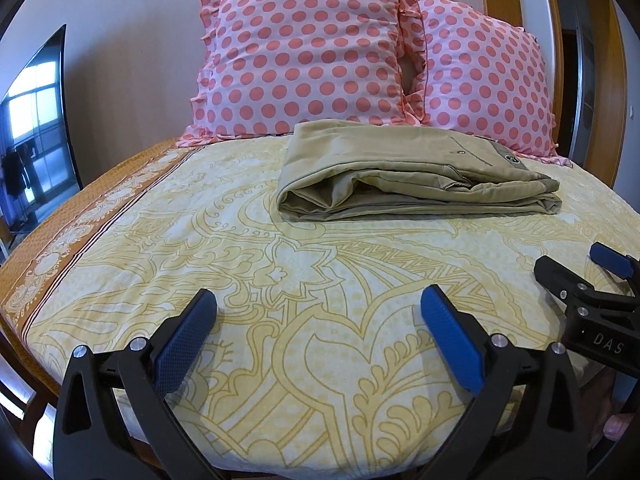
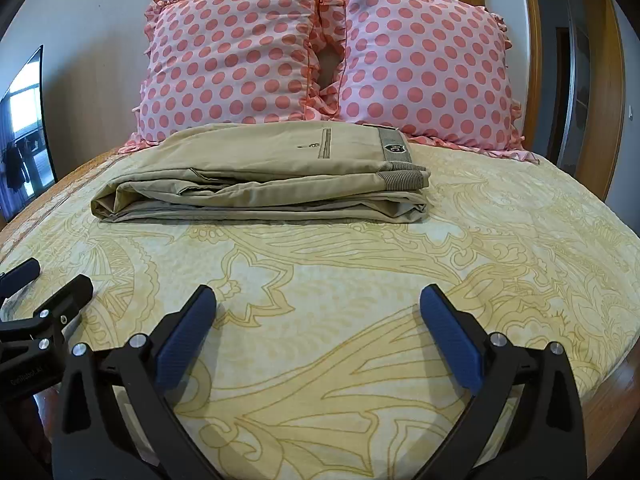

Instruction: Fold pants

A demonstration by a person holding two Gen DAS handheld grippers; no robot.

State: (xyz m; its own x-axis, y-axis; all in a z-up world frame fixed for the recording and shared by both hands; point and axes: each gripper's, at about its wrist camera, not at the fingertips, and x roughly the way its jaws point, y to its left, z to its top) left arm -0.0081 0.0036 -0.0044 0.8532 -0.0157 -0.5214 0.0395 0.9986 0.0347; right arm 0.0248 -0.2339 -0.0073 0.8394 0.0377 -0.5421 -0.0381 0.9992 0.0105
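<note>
Khaki pants (image 1: 416, 176) lie folded in a flat stack on the bed, in front of the pillows; they also show in the right wrist view (image 2: 264, 176) with the waistband and a dark badge to the right. My left gripper (image 1: 318, 300) is open and empty, low over the near part of the bed, well short of the pants. My right gripper (image 2: 318, 300) is open and empty too, beside the left one. The right gripper also shows at the right edge of the left wrist view (image 1: 576, 268). The left gripper shows at the left edge of the right wrist view (image 2: 52, 280).
The bed has a yellow patterned sheet (image 1: 280, 280) with an orange border on the left. Two pink polka-dot pillows (image 1: 304, 60) (image 2: 424, 68) lean on the wall behind the pants. A dark TV screen (image 1: 36, 120) stands left. A wooden door frame (image 2: 612, 100) is right.
</note>
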